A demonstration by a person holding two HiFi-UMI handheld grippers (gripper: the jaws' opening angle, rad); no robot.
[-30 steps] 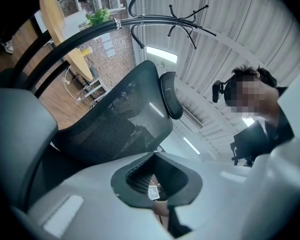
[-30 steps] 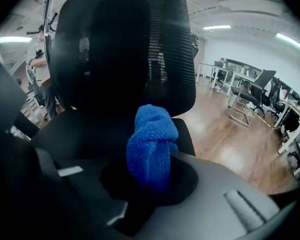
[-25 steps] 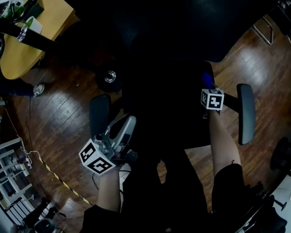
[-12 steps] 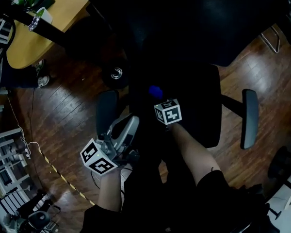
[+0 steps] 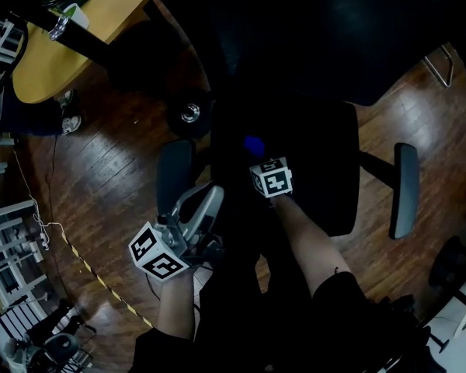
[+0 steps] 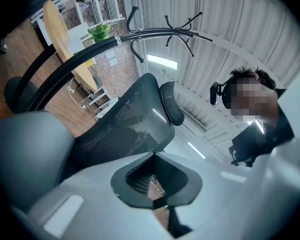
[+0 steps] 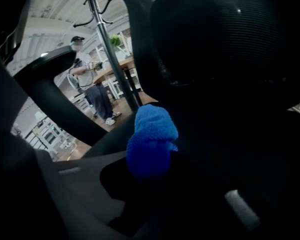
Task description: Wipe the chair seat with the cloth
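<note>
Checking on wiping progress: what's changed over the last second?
The right gripper, clamped on the blue cloth, swept leftward from the right side of the chair seat to its left part, then nearly stopped. The left gripper stayed shut and empty beside the left armrest.

Head view: dim overall. The chair seat (image 5: 311,162) is nearly black, its detail lost. The wooden floor (image 5: 116,177) carries a soft sheen. Corners vignetted, edges bowed.
Left gripper view: brightest, lit by ceiling strip lights (image 6: 162,61); near grey surfaces blurred.
Right gripper view: underexposed; cloth (image 7: 151,139) saturated blue, probably slightly out of focus; heavy fisheye curvature.
</note>
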